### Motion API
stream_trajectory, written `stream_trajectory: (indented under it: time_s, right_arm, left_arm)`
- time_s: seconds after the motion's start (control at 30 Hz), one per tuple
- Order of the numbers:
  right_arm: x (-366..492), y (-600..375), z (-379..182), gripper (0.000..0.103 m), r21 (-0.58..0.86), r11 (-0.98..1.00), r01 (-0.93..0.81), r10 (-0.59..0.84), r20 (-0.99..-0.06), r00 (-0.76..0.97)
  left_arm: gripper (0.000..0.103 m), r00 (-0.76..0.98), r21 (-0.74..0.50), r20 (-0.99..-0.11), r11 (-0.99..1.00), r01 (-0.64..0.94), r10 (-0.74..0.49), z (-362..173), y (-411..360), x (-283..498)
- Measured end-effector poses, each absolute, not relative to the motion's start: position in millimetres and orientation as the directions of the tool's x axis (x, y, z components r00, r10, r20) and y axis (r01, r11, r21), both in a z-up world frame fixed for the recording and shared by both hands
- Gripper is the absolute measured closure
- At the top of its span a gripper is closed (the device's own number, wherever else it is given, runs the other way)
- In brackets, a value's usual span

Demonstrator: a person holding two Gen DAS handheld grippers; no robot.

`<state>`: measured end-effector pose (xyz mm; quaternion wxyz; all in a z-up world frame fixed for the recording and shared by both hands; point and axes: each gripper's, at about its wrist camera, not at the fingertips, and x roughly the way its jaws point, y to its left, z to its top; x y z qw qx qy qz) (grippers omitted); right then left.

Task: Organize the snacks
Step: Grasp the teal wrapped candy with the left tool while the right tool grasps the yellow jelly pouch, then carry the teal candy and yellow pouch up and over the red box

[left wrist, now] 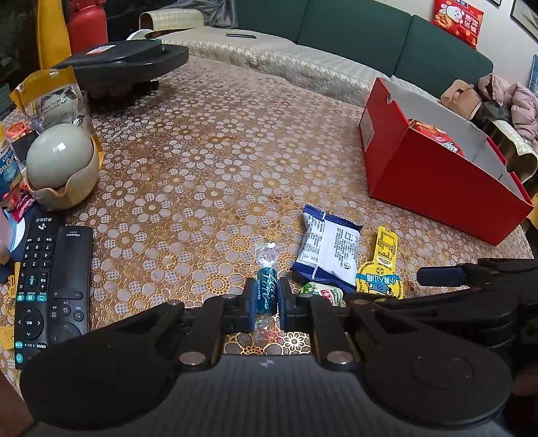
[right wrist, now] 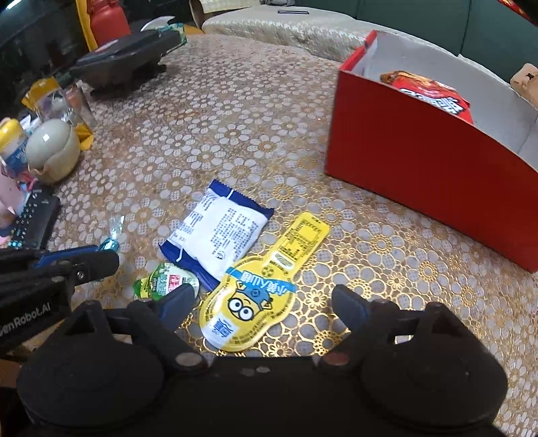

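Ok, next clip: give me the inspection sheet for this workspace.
Surface: table under a gold floral cover.
Job's things: red box holding one red packet; white-blue packet, yellow pouch, green packet loose on the cover.
Clutter: two remotes, egg-shaped container, black appliance.
Tongs: left tongs shut on a teal candy; right tongs open over the yellow pouch.
Cables: nothing seen.
Surroundings: green sofa.

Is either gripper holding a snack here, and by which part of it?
The left gripper holds a teal wrapped candy, jaws clamped across its middle with both twisted ends free. The right gripper is open over the yellow cartoon pouch, holding nothing.
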<state>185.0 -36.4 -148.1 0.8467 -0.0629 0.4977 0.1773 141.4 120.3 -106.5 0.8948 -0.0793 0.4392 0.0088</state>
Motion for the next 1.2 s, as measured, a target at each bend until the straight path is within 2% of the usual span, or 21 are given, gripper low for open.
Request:
stream_trajectory:
  time_s: [0.13,0.27,0.33,0.4,0.73,1.2]
  right_arm:
    - [188.4,-24.6,-154.0,0.022,0.010,0.931,-0.365,0.176,-0.888,0.425]
    - [193.6,-18.7,-155.0,0.024,-0.005,0.931,-0.365,0.150,-0.907,0.394]
    - [193.3,-18.3,-153.1,0.034,0.014,0.930,-0.369,0.165,-0.909,0.382]
    - [191.2,-15.7,-151.9,0.040,0.010,0.929,-0.370,0.163,-0.908,0.385]
    - [180.4,-32.1,-141.4,0.040,0.012,0.935,-0.354,0.171,-0.890,0.422]
    - [152.7,-98.5,-78.9,0.040,0.094,0.931,-0.352,0.275,-0.814,0.511]
  left_arm:
    - [0.091,0.616,-0.146,-0.785,0.986,-0.085,-0.063,-108.1,122.7,141.8]
    - [0.091,0.613,-0.162,-0.787,0.983,-0.088,-0.075,-110.5,124.9,141.9]
    - [0.091,0.613,-0.165,-0.787,0.982,-0.088,-0.078,-111.4,125.7,141.8]
    - [0.091,0.613,-0.167,-0.786,0.982,-0.087,-0.079,-111.4,125.9,141.7]
    - [0.091,0.620,-0.169,-0.781,0.982,-0.084,-0.081,-105.2,123.5,140.8]
    - [0.091,0.667,-0.127,-0.740,0.992,-0.006,-0.091,-57.8,78.9,131.1]
